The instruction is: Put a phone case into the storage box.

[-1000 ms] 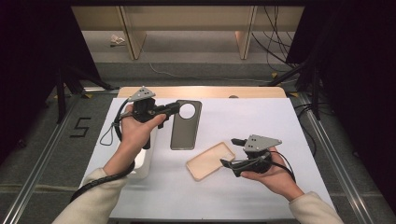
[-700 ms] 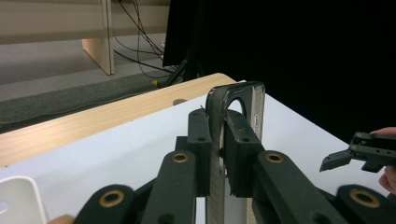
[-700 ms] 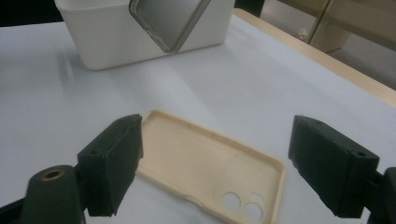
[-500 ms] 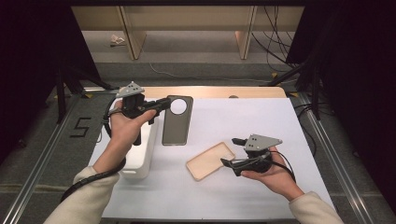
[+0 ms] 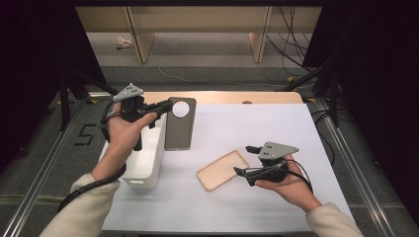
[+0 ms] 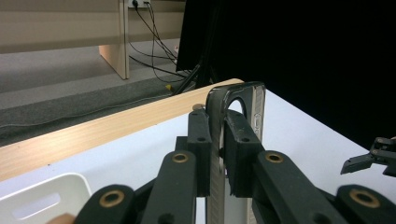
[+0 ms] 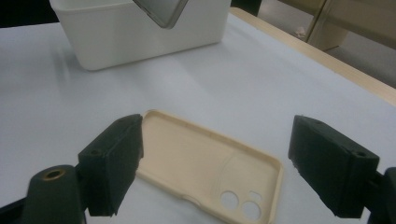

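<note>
On the near right of the white table [image 5: 296, 123], the right gripper [image 5: 243, 174] is held low in the person's right hand, its jaws spread wide with nothing between them, aimed at the cream phone case [image 5: 223, 170]. That case lies flat, open side up, its camera cut-outs toward this gripper; the jaws straddle its near end without touching it, which suggests a pickup is being lined up. Farther back on the left, the white bin [image 5: 146, 160] stands at the table's left edge. Beyond and above it, the left gripper [image 5: 167, 104] is clamped on the rim of the grey phone case [image 5: 179, 129] beside its round camera opening. The case hangs clear of the table, just beside the bin, probably being carried toward it.
</note>
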A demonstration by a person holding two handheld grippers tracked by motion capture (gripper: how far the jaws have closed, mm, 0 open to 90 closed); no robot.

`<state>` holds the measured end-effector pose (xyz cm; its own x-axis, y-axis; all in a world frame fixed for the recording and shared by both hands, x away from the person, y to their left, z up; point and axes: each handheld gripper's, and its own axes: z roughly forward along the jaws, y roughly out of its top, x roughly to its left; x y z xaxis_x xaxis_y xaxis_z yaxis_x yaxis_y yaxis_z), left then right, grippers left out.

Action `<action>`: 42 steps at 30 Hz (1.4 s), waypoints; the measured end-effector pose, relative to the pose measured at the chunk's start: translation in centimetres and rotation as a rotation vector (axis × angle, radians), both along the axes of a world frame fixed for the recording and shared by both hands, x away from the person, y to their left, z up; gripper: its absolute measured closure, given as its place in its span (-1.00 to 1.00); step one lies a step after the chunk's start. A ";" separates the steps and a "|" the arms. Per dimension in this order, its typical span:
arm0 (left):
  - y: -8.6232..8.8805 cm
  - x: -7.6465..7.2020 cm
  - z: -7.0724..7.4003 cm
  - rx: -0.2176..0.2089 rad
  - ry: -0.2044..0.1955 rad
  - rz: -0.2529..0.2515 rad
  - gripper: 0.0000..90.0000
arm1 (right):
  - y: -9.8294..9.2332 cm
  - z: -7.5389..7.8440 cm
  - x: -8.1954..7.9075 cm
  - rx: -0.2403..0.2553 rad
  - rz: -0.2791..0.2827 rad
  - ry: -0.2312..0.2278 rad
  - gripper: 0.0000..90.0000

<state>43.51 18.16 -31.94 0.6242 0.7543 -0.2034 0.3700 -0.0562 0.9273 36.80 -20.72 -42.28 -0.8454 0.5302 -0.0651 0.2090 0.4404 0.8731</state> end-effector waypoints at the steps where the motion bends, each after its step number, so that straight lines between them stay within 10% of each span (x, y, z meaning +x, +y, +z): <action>1: 0.2 0.0 0.0 0.002 -0.002 0.001 0.81 | 0.0 0.0 0.0 0.000 0.000 0.000 -0.58; 42: 3.8 1.2 1.1 0.024 -0.043 0.040 0.81 | -0.1 -0.1 0.1 0.008 -0.014 0.006 -0.57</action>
<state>44.74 21.99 -30.88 0.6012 0.7832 -0.1589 0.3325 -0.0643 0.9409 36.91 -20.82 -42.36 -0.8381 0.5427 -0.0555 0.2206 0.4302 0.8754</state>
